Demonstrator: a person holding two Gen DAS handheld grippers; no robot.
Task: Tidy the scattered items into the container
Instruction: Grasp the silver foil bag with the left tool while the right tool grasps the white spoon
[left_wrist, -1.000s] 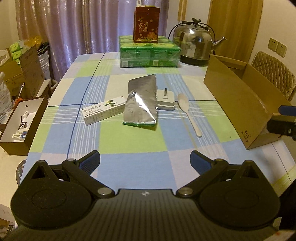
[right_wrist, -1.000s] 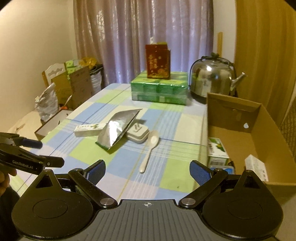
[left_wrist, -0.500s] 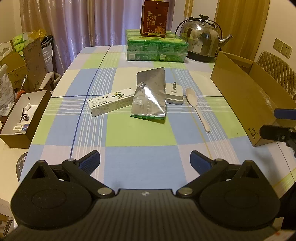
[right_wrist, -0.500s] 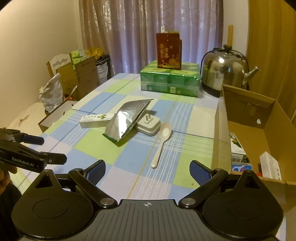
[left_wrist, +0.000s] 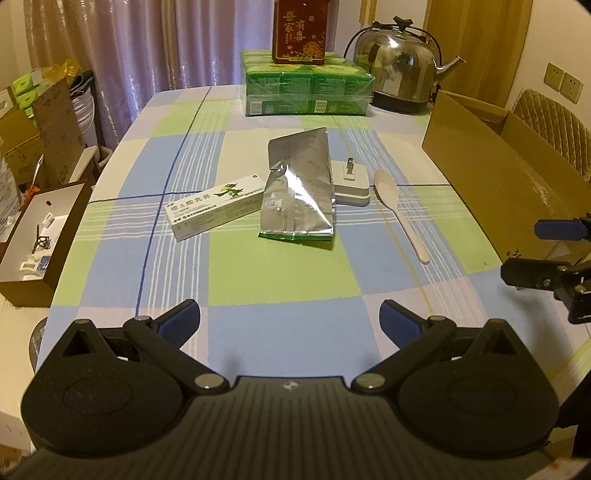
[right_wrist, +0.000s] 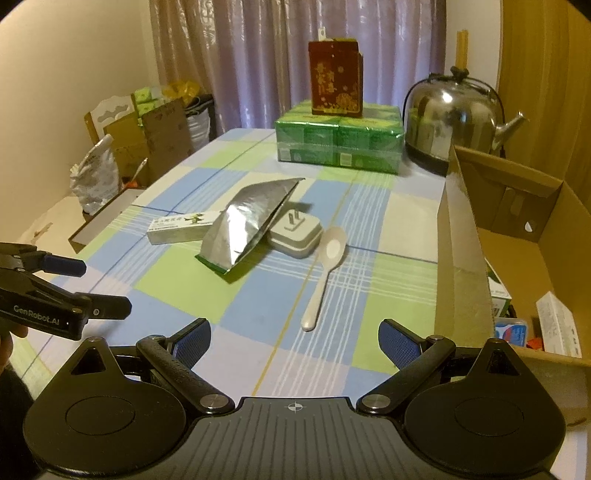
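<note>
- Since the earlier frames both wrist views have closed in on the cluster: the scattered items sit larger and lower in frame. The items themselves have not shifted.
- Scattered items, mid-surface, in a left-to-right row: white medicine box (left_wrist: 218, 206), silver foil pouch (left_wrist: 299, 195), white plug adapter (left_wrist: 351, 181), white spoon (left_wrist: 400, 214).
- Pouch overlaps the near end of the box and leans against the adapter, so its far half is propped up, as the right view shows (right_wrist: 251, 225). Spoon lies just right of the adapter, bowl far, handle pointing near.
- Container: open cardboard box (left_wrist: 491, 173) at the right edge of the surface, opening up. The right view shows several small packs already inside (right_wrist: 517, 317), so the task is judged partly done.
- Left tongs (left_wrist: 290, 319) wide, nothing between them, hovering over the near surface, lined up roughly with the pouch.
- Right tongs (right_wrist: 293, 339) wide, nothing held, near the spoon handle and beside the container wall; spoon looks the likely pick for this side.
- Far end: green carton pack (left_wrist: 306, 88) with red box on top (left_wrist: 299, 29), steel kettle (left_wrist: 399, 70) to the right; judged not part of the tidy.
</note>
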